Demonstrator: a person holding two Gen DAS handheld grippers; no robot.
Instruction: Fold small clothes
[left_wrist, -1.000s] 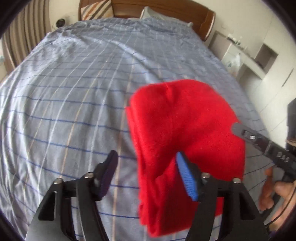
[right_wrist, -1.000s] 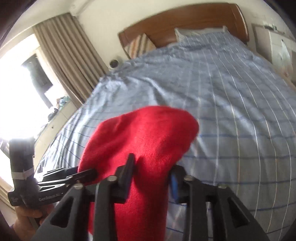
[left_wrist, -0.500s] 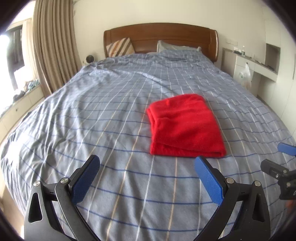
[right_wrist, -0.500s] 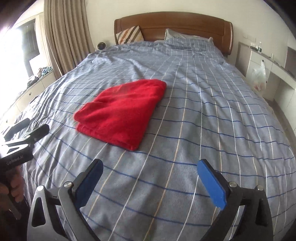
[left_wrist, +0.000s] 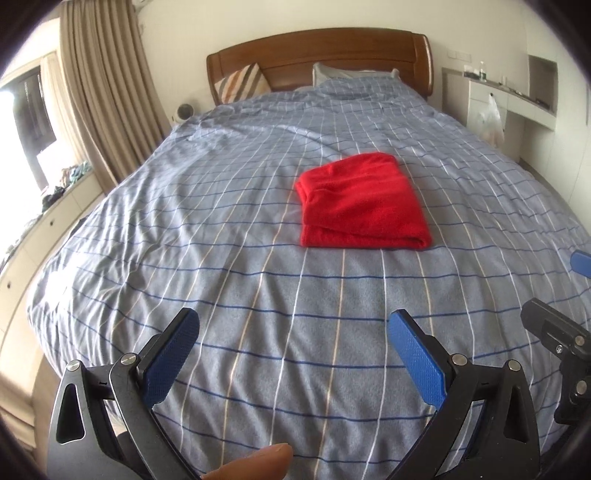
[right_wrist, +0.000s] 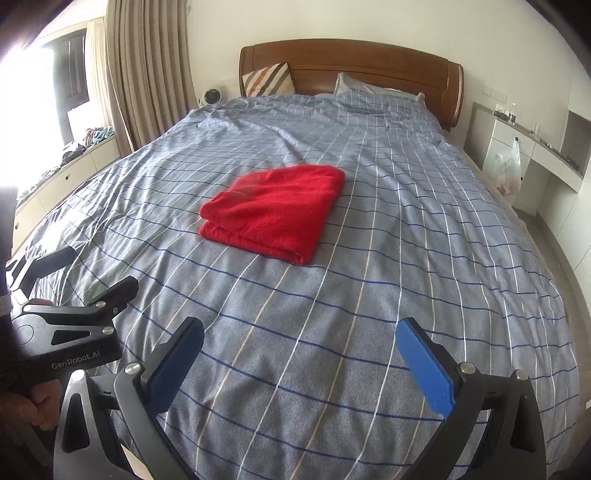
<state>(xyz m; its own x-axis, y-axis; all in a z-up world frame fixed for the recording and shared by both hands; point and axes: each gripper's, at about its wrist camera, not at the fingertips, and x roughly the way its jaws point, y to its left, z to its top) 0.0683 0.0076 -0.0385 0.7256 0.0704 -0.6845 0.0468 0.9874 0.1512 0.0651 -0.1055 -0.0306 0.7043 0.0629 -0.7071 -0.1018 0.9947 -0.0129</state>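
1. Left wrist view: the left tool (left_wrist: 291, 350) hangs over the near part of the bed (left_wrist: 207, 258) with its blue pads spread wide and nothing between them. The red garment (left_wrist: 364, 202) lies folded into a neat rectangle in the middle of the bed, well apart from the tool. Part of the right tool (left_wrist: 570, 295) shows at the right edge.

2. In the same view the garment looks like soft, fleecy cloth: light, limp, not fragile, and unlikely to slip from ribbed pads. Its layers could slide over one another if lifted by one edge.

3. Right wrist view: the right tool (right_wrist: 301, 358) is likewise spread and holds nothing. The red garment (right_wrist: 275, 210) sits ahead and slightly left, with a rounded, doubled fold along its near edge. The left tool (right_wrist: 74, 280) appears at the left edge, with part of a hand beneath it.

4. Judging from this, the best hold is a pinch across all layers at the two near corners, one tool on each, so the stack stays together.
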